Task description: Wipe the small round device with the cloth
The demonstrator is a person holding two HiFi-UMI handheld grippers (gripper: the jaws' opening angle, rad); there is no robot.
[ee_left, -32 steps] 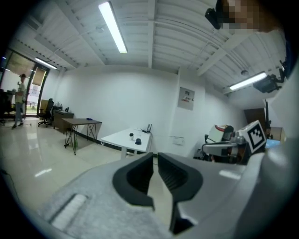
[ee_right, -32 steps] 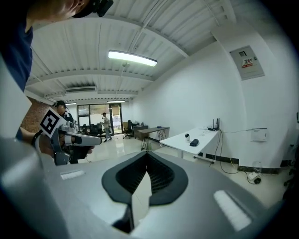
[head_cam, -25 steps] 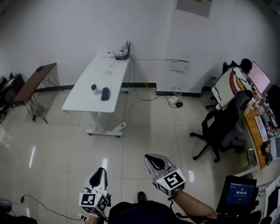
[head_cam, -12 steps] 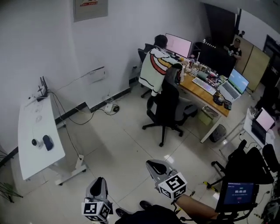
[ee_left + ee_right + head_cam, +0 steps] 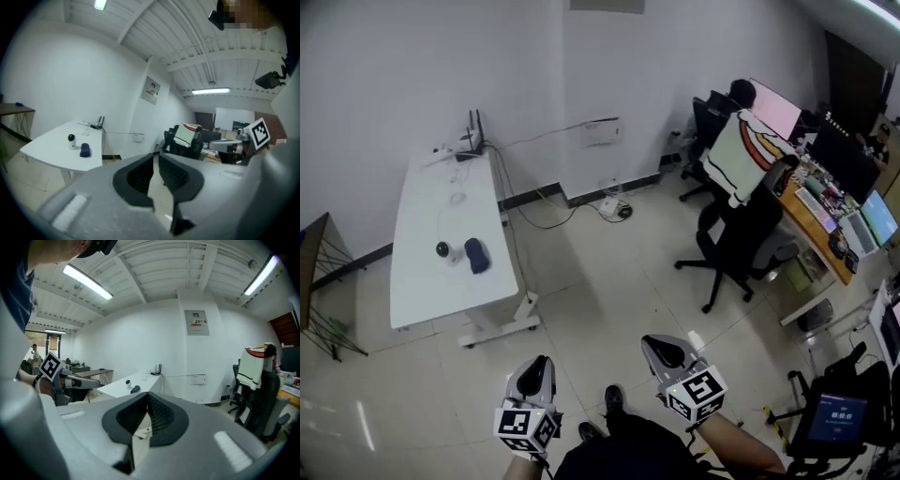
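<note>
The small round device (image 5: 443, 249), white with a dark face, stands on the white table (image 5: 422, 291) at the left of the head view. A dark blue cloth (image 5: 476, 255) lies just right of it. Both grippers hang low in front of me over the floor, far from the table. My left gripper (image 5: 540, 366) has its jaws a narrow gap apart with nothing between them. My right gripper (image 5: 658, 347) is shut and empty. The left gripper view shows the left gripper (image 5: 156, 157), the device (image 5: 71, 138) and the cloth (image 5: 85, 150). The right gripper view shows the right gripper (image 5: 148, 397), the device (image 5: 127, 382) and the cloth (image 5: 135, 389).
A router (image 5: 472, 141) with cables sits at the table's far end. A person sits in a black office chair (image 5: 736, 230) at a cluttered desk (image 5: 830, 211) on the right. Cables (image 5: 609, 208) lie by the wall. A screen on a stand (image 5: 836, 417) is at bottom right.
The head view has swung, so the white table moved from the far left edge toward the centre-left. Both grippers stay low in front of me, now a little further right in the frame.
</note>
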